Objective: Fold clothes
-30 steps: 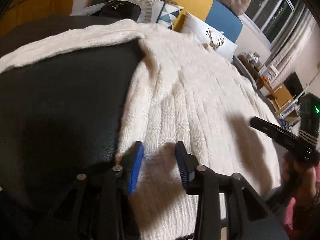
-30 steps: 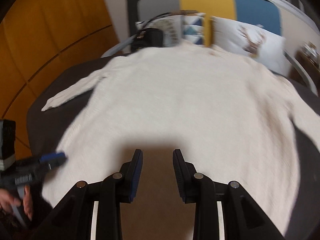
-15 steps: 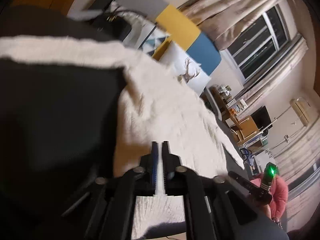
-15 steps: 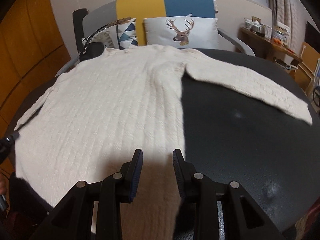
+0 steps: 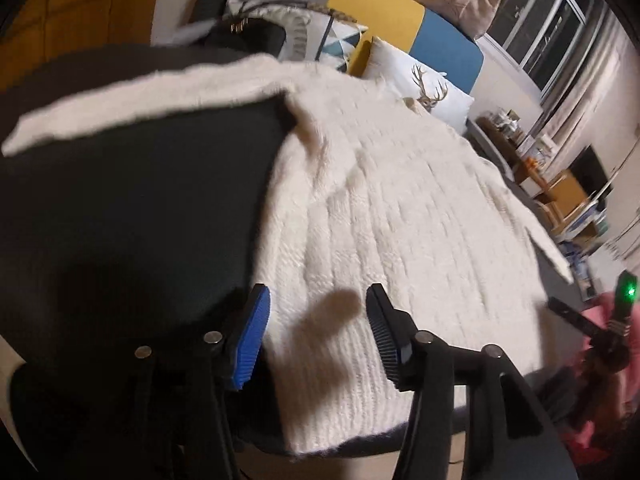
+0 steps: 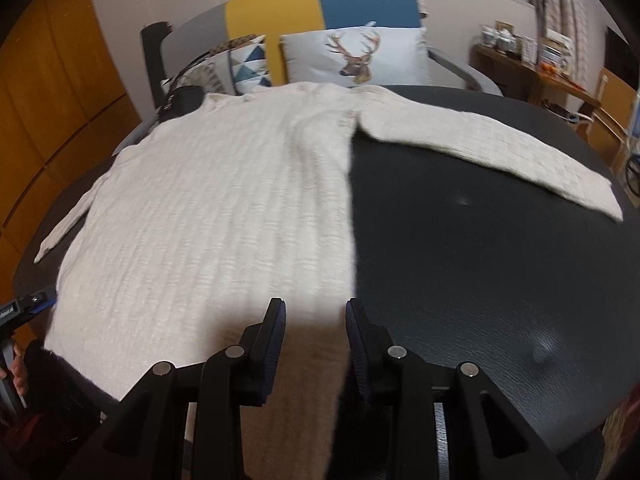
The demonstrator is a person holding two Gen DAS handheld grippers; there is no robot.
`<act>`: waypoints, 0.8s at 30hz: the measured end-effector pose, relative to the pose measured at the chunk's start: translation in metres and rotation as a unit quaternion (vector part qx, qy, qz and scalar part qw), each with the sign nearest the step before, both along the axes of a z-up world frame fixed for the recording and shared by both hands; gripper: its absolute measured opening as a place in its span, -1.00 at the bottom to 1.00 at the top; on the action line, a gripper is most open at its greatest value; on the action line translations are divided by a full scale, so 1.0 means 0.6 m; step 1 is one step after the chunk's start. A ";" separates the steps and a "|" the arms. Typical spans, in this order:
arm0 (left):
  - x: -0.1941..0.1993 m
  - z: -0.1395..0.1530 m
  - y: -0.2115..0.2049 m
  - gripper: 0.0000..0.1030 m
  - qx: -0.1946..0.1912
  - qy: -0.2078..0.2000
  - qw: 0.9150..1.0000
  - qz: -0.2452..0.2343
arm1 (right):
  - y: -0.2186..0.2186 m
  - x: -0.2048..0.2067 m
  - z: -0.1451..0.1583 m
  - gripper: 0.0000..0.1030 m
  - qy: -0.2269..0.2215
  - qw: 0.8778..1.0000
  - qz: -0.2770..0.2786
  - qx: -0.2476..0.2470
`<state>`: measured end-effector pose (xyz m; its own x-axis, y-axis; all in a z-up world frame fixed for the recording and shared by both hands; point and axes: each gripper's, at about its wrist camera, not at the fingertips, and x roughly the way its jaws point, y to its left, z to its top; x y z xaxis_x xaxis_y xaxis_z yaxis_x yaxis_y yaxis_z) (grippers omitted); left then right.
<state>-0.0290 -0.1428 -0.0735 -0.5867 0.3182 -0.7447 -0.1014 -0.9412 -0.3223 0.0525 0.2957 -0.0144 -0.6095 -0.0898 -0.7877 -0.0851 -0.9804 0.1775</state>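
Note:
A cream knit sweater (image 6: 224, 216) lies spread flat on a round black table (image 6: 480, 264), both sleeves stretched out sideways. My left gripper (image 5: 317, 298) hovers over the hem's left corner (image 5: 340, 380). Its jaws are opening and the pads press on nothing; the knit lies beneath them. My right gripper (image 6: 315, 308) hangs above the hem's right corner, right where the sweater's side edge meets the bare table. Its jaws stand partly apart with nothing held between them. Each gripper also shows at the edge of the other's view: the right gripper (image 5: 572, 314), the left gripper (image 6: 28, 306).
Beyond the table stands a yellow and blue sofa with a deer cushion (image 6: 356, 56) and a patterned cushion (image 6: 244, 62). A black bag (image 6: 184, 98) sits at the table's far left edge. A cluttered wooden side desk (image 6: 540, 68) stands to the right, wooden wall panels to the left.
My left gripper, shut on the hem half a second ago, has let go and opened. My right gripper swung from the middle of the hem over to its right corner.

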 end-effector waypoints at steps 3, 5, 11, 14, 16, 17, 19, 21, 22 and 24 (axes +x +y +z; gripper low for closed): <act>-0.009 -0.015 0.003 0.39 -0.008 -0.022 1.000 0.002 | 0.018 0.005 -0.009 -0.40 -0.007 1.000 -0.022 -0.015; -0.011 -0.020 0.003 0.40 -0.011 -0.018 1.000 0.002 | 0.027 0.007 -0.014 -0.40 -0.010 0.999 -0.033 -0.034; 0.007 0.010 -0.001 0.40 -0.018 0.029 0.999 0.038 | 0.025 0.014 -0.021 -0.40 -0.010 0.999 -0.029 -0.036; 0.017 0.013 0.004 0.31 -0.006 0.020 1.000 0.011 | 0.027 0.014 -0.022 -0.39 -0.009 0.999 -0.026 -0.040; 0.020 0.001 0.014 -0.09 -0.014 -0.010 1.000 -0.010 | 0.029 0.014 -0.024 -0.39 -0.008 0.999 -0.025 -0.044; 0.020 -0.007 0.018 -0.13 -0.013 -0.024 0.999 -0.016 | 0.029 0.014 -0.024 -0.39 -0.007 0.999 -0.025 -0.045; 0.022 -0.021 0.020 -0.14 -0.009 -0.040 0.999 -0.017 | 0.030 0.014 -0.026 -0.38 -0.005 0.999 -0.023 -0.046; 0.019 -0.024 0.016 -0.14 0.004 -0.043 0.999 -0.016 | 0.029 0.014 -0.026 -0.38 -0.004 0.999 -0.021 -0.044; 0.017 -0.027 0.015 -0.14 0.004 -0.046 0.999 -0.018 | 0.028 0.015 -0.027 -0.38 -0.003 0.999 -0.020 -0.043; 0.017 -0.027 0.018 -0.06 -0.005 -0.042 0.999 -0.022 | 0.028 0.015 -0.027 -0.37 -0.001 0.999 -0.020 -0.043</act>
<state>-0.0186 -0.1317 -0.0896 -0.5072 0.3343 -0.7943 -0.1159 -0.9398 -0.3216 0.0614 0.3126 -0.0306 -0.6118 -0.1328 -0.7798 -0.1237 -0.9576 0.2602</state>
